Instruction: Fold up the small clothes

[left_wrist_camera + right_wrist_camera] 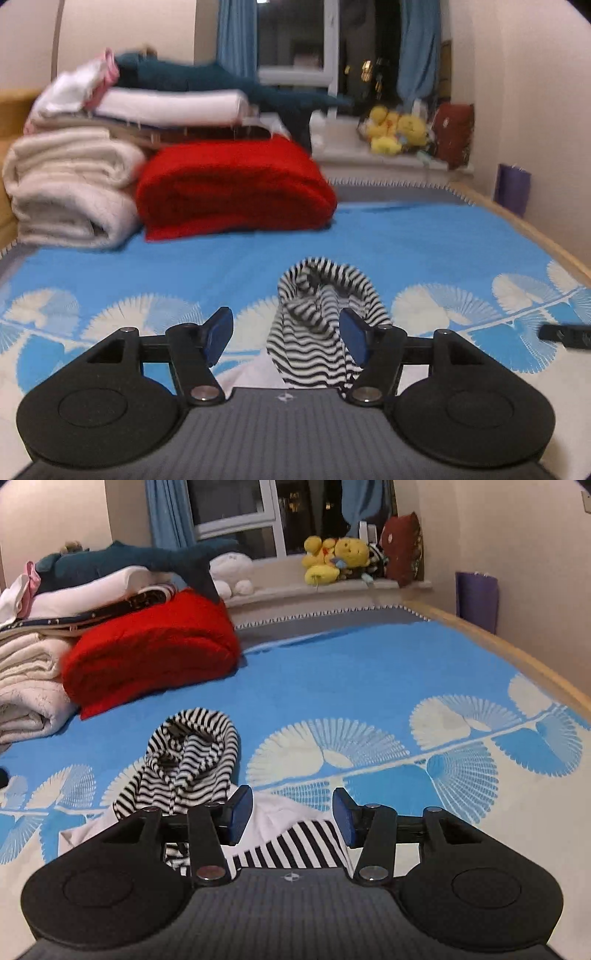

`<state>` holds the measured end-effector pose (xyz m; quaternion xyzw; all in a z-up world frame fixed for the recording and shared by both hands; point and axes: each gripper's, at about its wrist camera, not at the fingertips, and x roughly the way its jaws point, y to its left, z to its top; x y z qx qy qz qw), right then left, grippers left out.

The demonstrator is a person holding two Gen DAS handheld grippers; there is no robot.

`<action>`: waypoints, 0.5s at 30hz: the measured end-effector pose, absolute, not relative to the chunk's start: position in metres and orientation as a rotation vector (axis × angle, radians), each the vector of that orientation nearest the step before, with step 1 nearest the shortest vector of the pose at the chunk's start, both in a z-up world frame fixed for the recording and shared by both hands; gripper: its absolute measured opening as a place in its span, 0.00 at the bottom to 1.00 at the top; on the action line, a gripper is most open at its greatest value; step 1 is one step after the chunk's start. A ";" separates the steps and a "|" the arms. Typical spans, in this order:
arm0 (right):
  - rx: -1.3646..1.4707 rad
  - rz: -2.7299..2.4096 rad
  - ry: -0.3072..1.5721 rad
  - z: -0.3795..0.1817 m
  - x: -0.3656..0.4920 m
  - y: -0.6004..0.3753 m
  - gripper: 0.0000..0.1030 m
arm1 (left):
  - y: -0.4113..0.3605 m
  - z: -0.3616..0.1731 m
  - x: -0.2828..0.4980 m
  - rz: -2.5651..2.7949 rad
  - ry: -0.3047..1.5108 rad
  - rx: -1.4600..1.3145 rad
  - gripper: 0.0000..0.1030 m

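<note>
Striped garment (317,332) crumpled on bed (369,686) | L gripper (286,334) fingers apart | R gripper (291,814) fingers apart, above garment.

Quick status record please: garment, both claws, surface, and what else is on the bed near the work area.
garment: black-and-white striped garment, crumpled, not yet folded flat
surface: blue bedspread with white fan print
left claw: open, empty, garment just ahead between its fingers
right claw: open, empty, above the garment's striped edge
nearby: red blanket, folded, beside a cream blanket stack
background: yellow plush toys on the windowsill
</note>
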<state>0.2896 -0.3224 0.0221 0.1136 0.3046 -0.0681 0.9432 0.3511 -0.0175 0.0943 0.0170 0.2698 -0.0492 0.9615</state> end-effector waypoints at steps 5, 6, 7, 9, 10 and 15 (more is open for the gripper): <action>0.232 -0.144 0.694 0.016 0.289 -0.331 0.48 | -0.007 0.081 0.437 -0.058 0.704 -0.044 0.33; 0.240 -0.149 0.709 0.014 0.289 -0.332 0.48 | -0.003 0.074 0.457 -0.057 0.735 -0.038 0.25; 0.252 -0.151 0.722 0.013 0.290 -0.334 0.48 | -0.001 0.064 0.480 -0.051 0.771 -0.030 0.15; 0.272 -0.141 0.725 0.012 0.289 -0.336 0.48 | 0.007 0.048 0.513 -0.042 0.814 -0.017 0.10; 0.267 -0.131 0.725 0.011 0.289 -0.336 0.47 | 0.007 0.039 0.534 -0.039 0.834 -0.001 0.10; 0.159 -0.117 0.777 0.002 0.300 -0.333 0.26 | 0.020 0.011 0.618 -0.064 0.880 -0.073 0.11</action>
